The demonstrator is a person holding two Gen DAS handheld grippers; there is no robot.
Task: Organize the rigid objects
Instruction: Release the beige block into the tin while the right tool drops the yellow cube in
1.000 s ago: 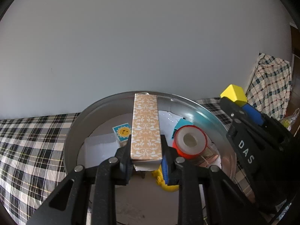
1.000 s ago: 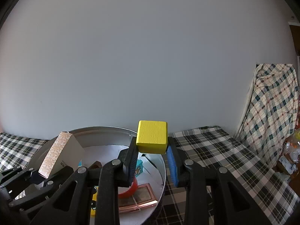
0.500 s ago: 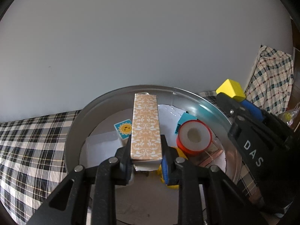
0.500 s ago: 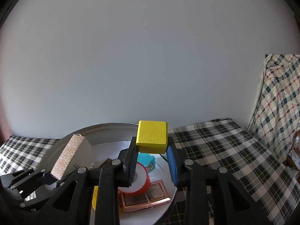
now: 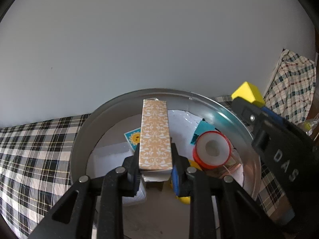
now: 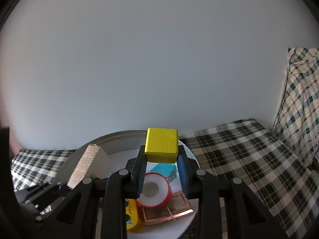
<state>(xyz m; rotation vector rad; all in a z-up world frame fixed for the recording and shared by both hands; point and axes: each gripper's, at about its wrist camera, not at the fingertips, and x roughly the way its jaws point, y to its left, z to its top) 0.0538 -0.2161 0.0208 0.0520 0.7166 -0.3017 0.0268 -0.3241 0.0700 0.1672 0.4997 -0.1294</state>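
**Two hand-held grippers, each loaded, over a round metal tin**

Nearest in the left wrist view, the left hand-held gripper [image 5: 155,164] is closed on a long orange patterned box [image 5: 155,137], which sticks forward between the pads over the round metal tin [image 5: 83,131]. Nearest in the right wrist view, the right hand-held gripper [image 6: 161,167] is clamped on a yellow cube [image 6: 161,147], held above the tin's right part.

Each view catches the other gripper from the side: in the left one the right gripper's black body, lettered "DAS", cuts in at the right with the cube at its tip; in the right one the box appears at the left, tilted.

Inside the tin, the left view alone shows a sun-print card [image 5: 133,137] left of the box and a white slab beneath the gripper. The right view alone shows a rose-gold compact [image 6: 167,209] lying flat under the red-rimmed tape roll [image 6: 154,189]. Both show a teal box [image 6: 163,169] beyond the roll.

A yellow toy [image 6: 132,217] near the fingers is mostly hidden in both views; what it is cannot be told. The tin's near rim is cut off by the grippers.

The tin sits on a black-and-white checked cloth [image 6: 239,149]; whether a bed or a worktop lies beneath is unclear. Farthest, a pale wall and, at the right, a hanging plaid fabric [image 6: 301,103].
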